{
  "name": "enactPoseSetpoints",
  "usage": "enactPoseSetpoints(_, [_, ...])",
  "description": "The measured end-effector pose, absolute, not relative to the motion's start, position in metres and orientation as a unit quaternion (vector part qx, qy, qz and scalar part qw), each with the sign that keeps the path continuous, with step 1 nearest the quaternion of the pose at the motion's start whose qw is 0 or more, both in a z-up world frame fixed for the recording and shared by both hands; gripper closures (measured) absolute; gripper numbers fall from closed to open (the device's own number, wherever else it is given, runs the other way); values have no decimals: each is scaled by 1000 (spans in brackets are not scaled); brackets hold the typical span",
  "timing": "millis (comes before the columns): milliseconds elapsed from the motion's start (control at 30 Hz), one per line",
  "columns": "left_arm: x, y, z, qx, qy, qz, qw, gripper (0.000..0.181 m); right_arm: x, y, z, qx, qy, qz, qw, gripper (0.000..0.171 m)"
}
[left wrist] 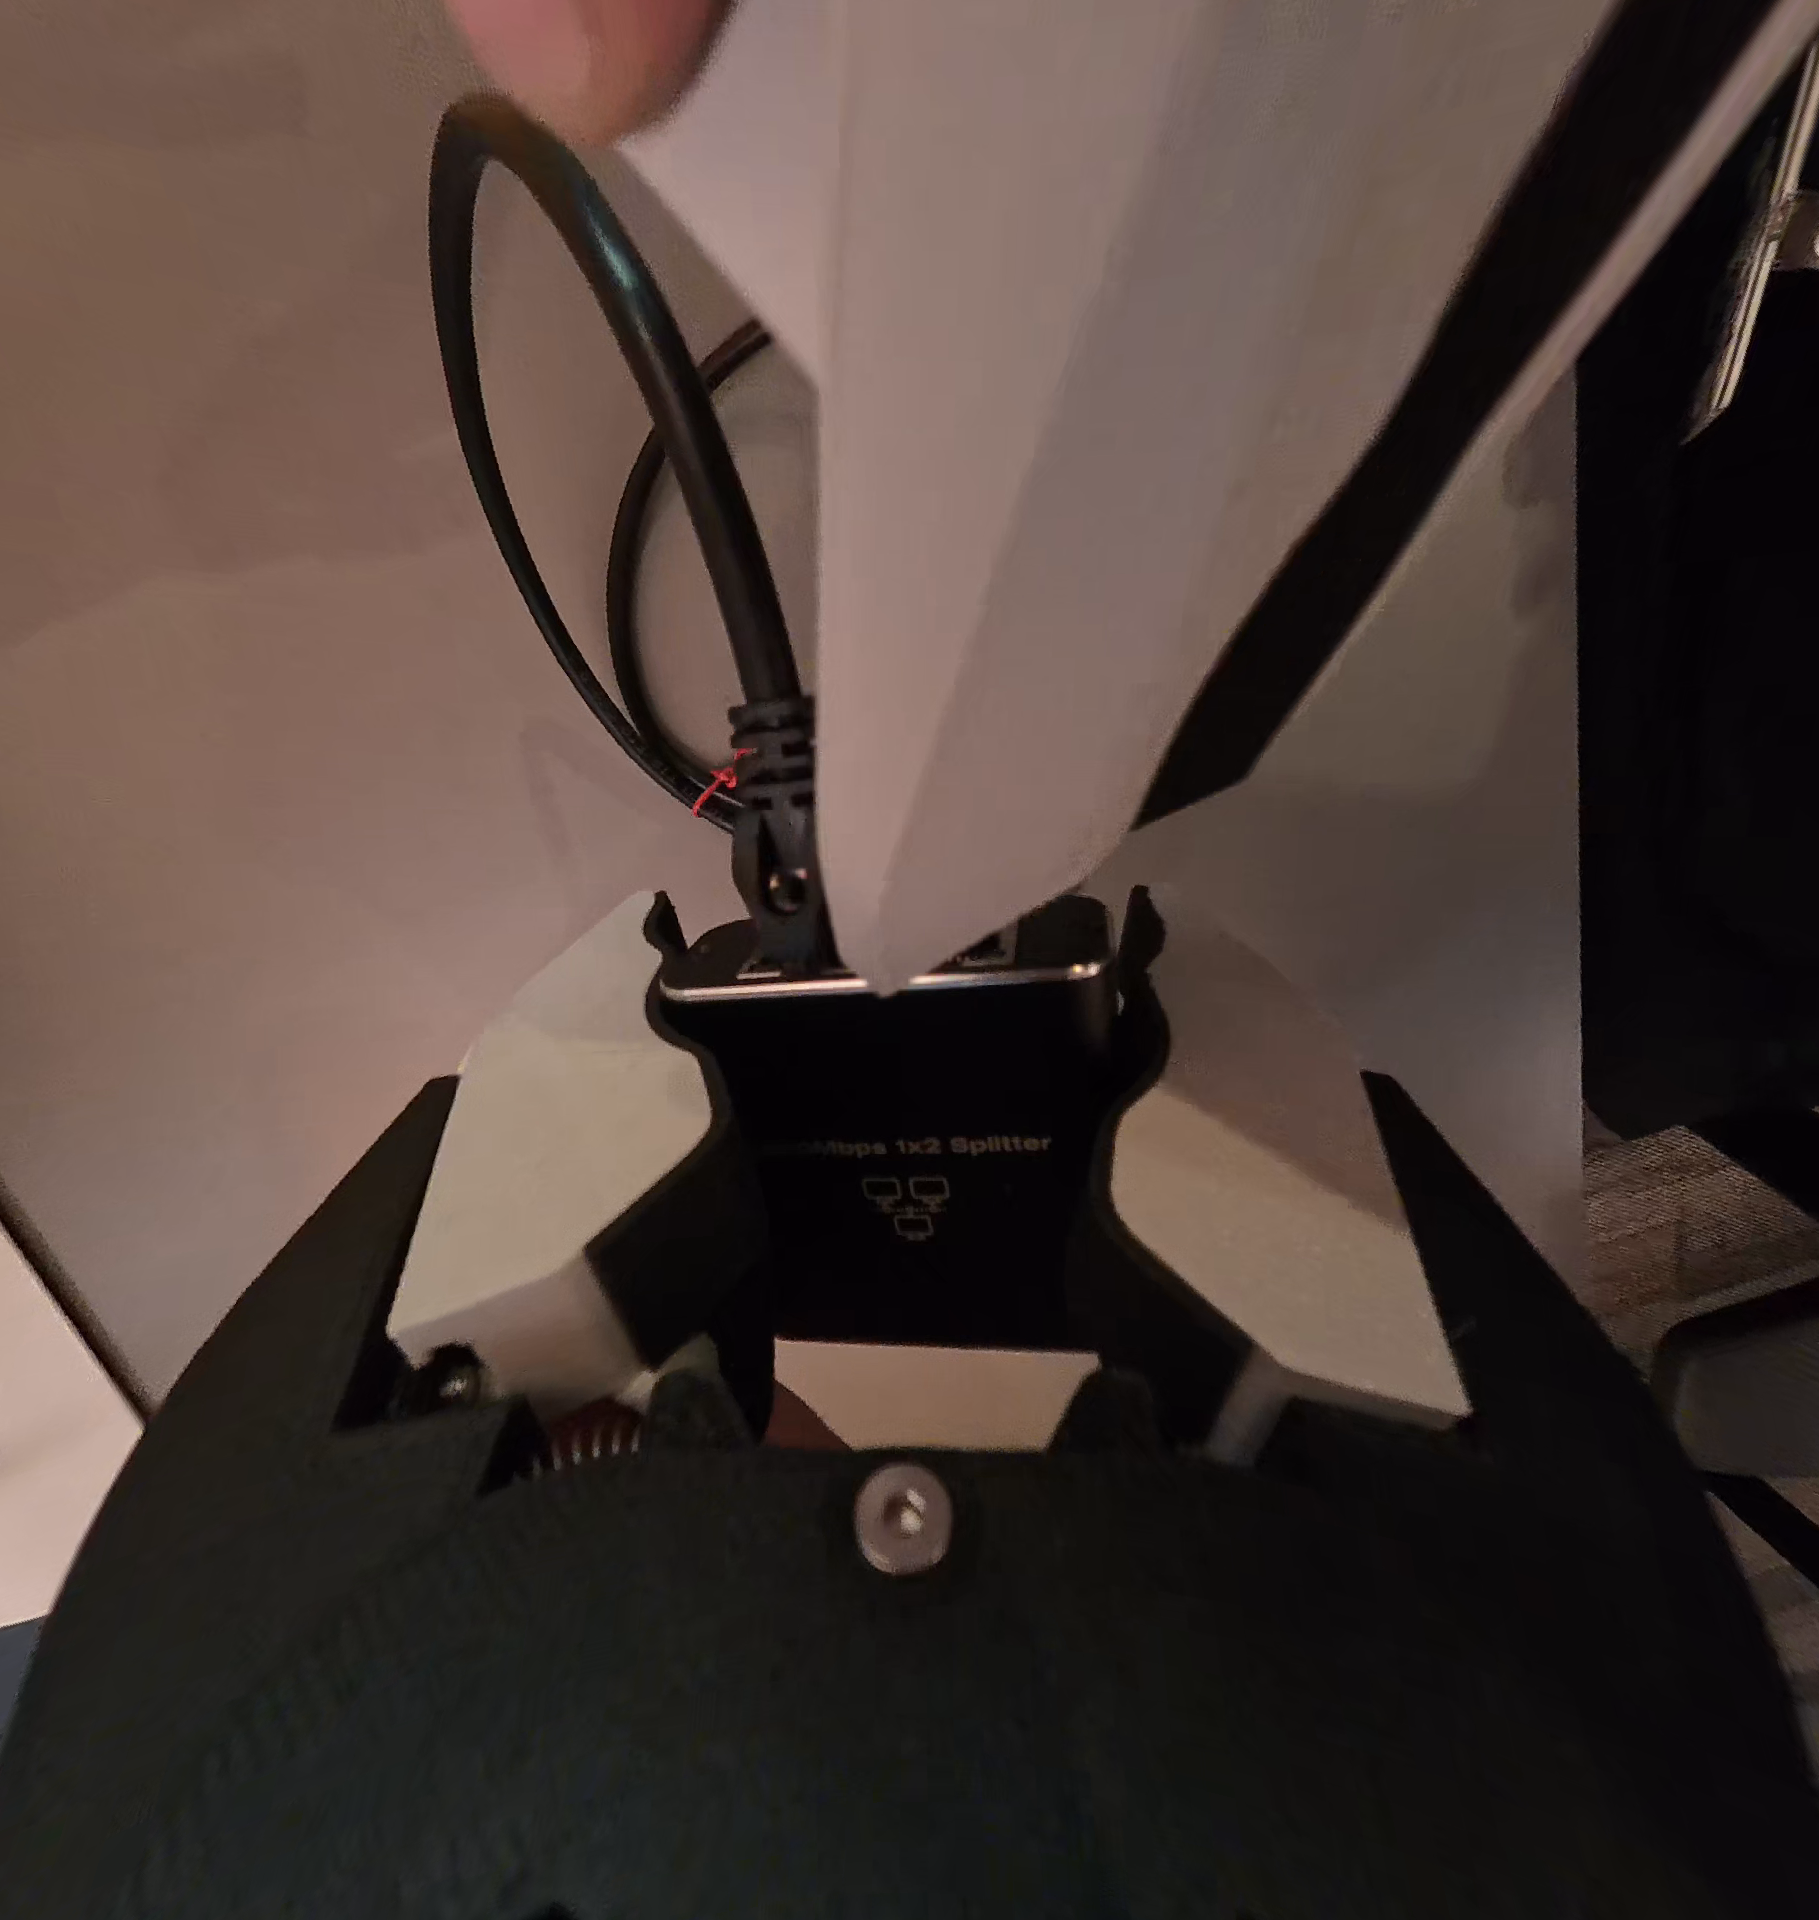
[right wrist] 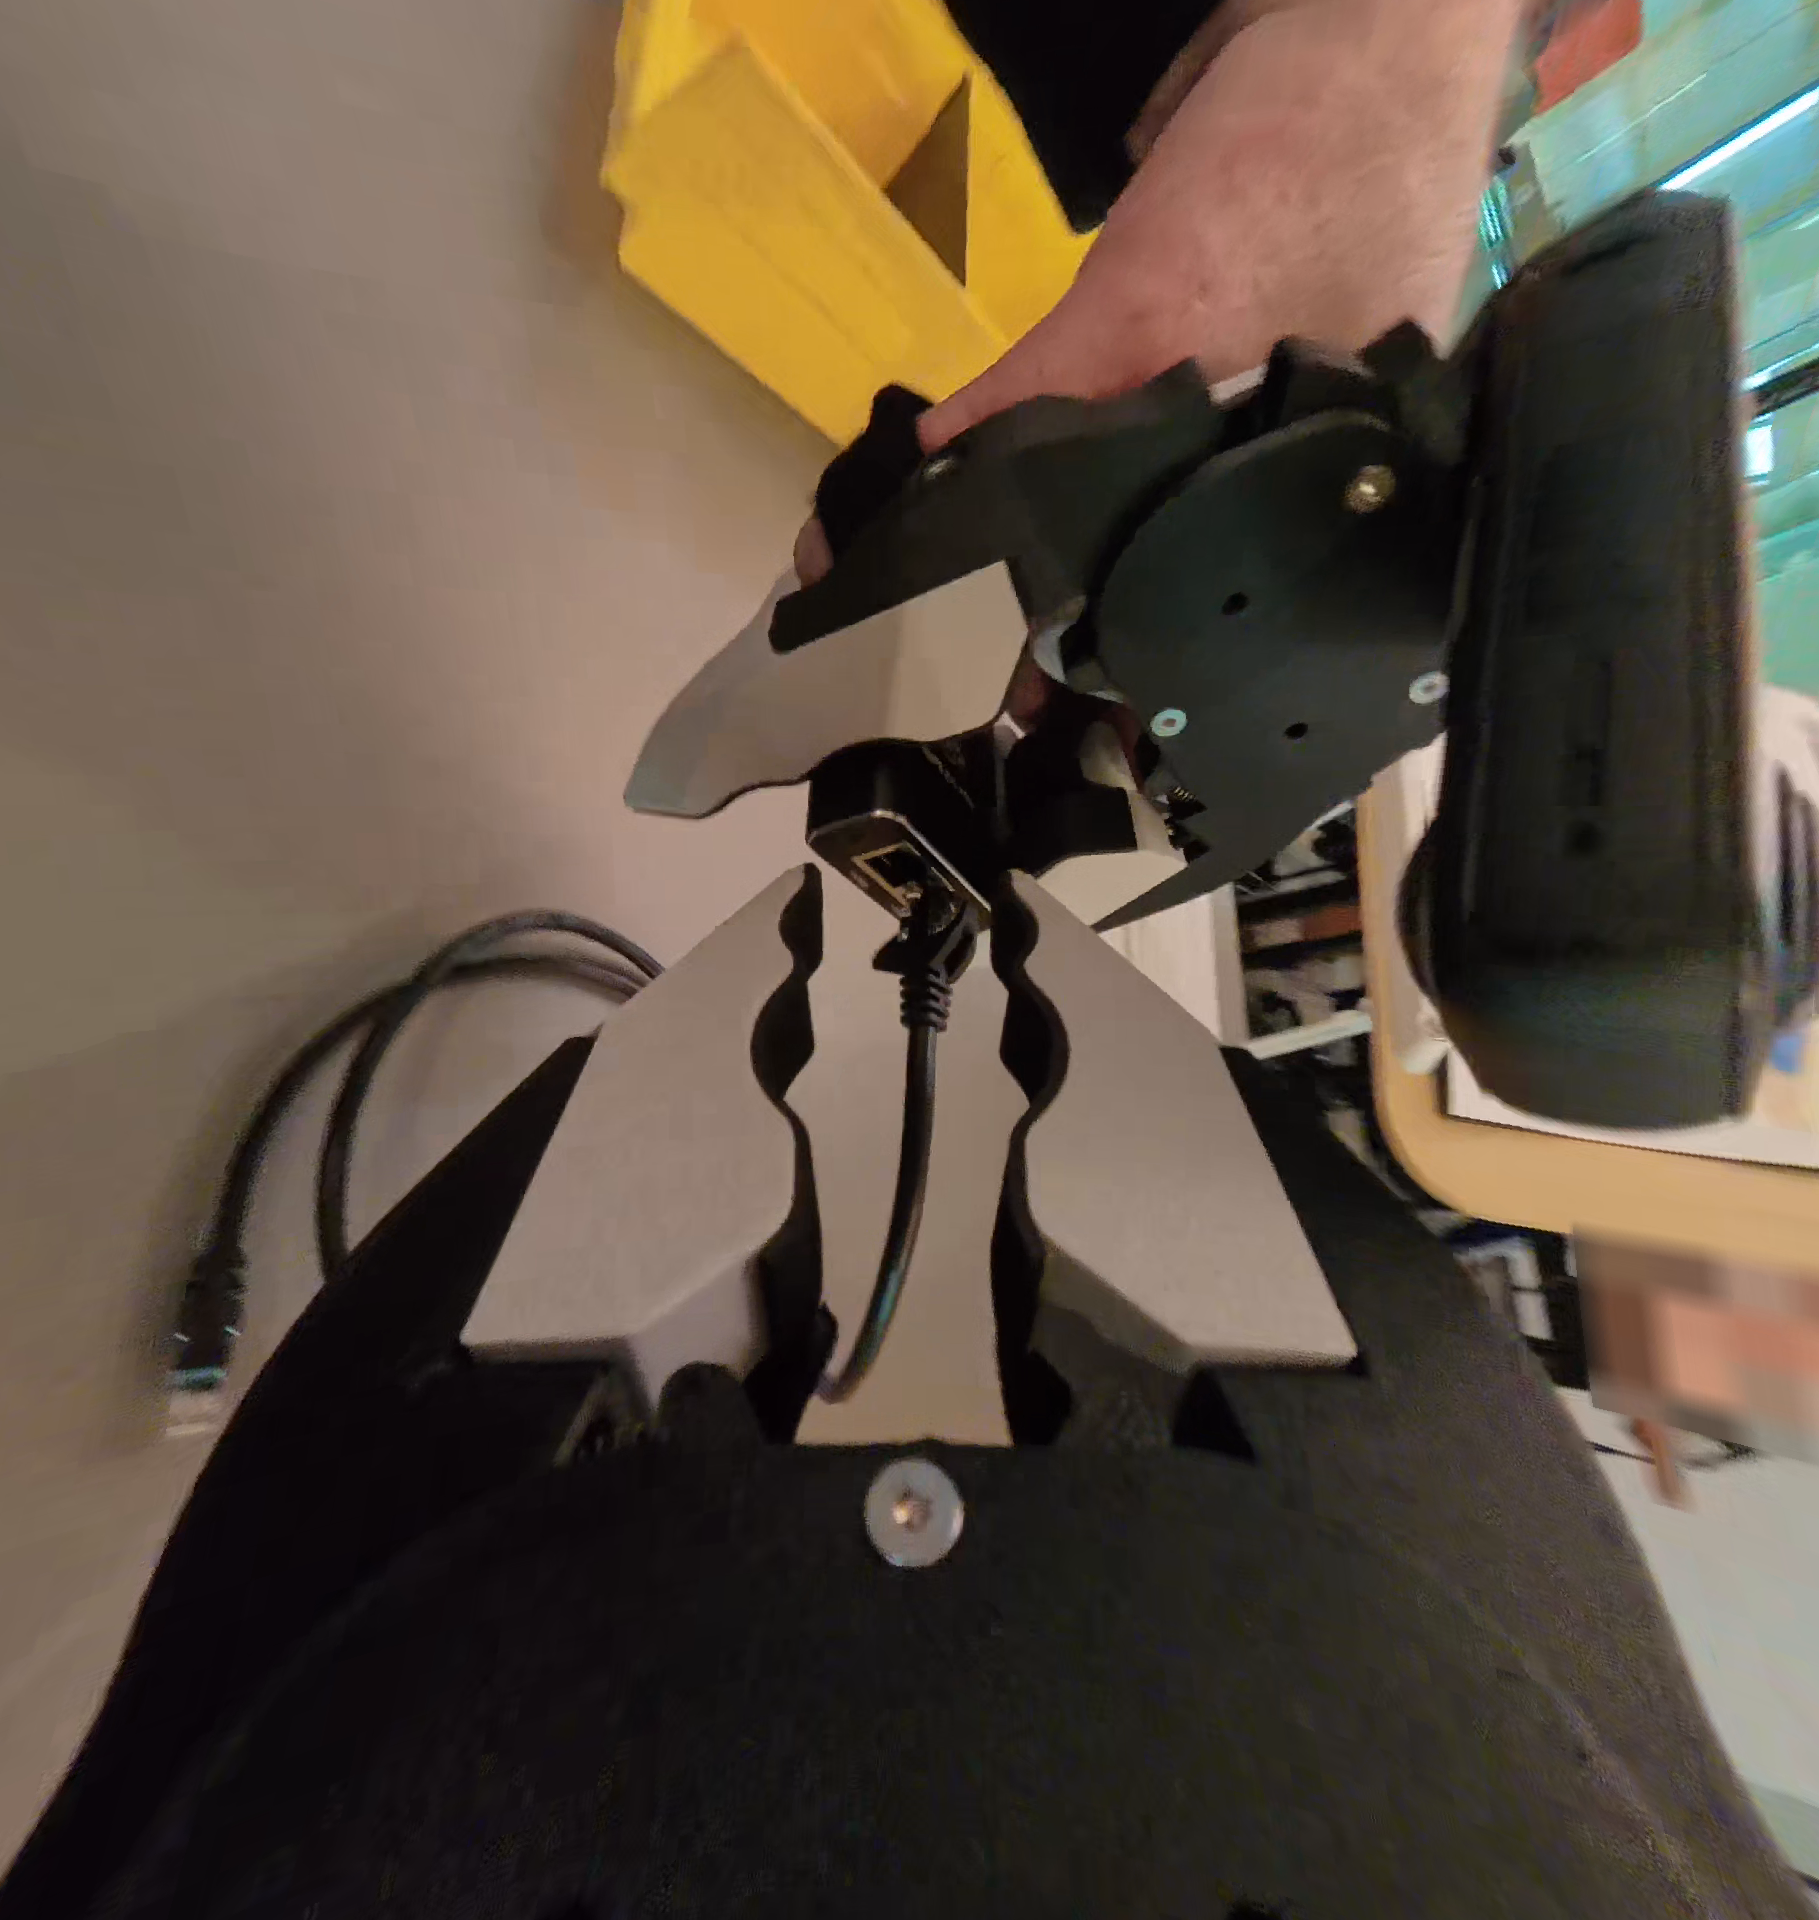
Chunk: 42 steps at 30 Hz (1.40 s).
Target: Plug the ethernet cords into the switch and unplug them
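Our left gripper (left wrist: 900, 940) pinches the black switch (left wrist: 910, 1122) by its sides, one ethernet cord (left wrist: 770, 821) seated in a port. Our right gripper (right wrist: 905, 883) stands spread, flanking that cord's plug untouched.

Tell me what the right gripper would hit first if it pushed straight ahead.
The right gripper would probably meet the black switch held by the left gripper, at the port where the black cord is plugged. Its fingers nearly flank the plug already.
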<state>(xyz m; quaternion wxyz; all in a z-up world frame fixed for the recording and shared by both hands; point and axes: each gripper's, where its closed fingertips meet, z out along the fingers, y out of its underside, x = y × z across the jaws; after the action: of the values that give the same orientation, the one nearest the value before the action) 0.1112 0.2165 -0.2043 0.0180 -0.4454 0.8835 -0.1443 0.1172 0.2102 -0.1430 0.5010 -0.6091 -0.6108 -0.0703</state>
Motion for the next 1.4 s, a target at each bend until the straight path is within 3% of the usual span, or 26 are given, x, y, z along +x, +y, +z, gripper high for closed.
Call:
enactPoseSetpoints(167, [106,213,-201,-438,888,-142,0,105,122,207,-136,-565,-630,-101,523,141])
enactPoseSetpoints(300, [103,210,-197,-436,888,-142,-24,105,115,207,-136,-539,-657,-137,508,150])
enactPoseSetpoints(567, [102,211,-188,-458,871,-166,-59,105,124,220,-141,-545,-670,-242,441,151])
enactPoseSetpoints(1400, [100,211,-180,-452,873,-165,-76,105,124,228,-136,-537,-683,-271,414,160])
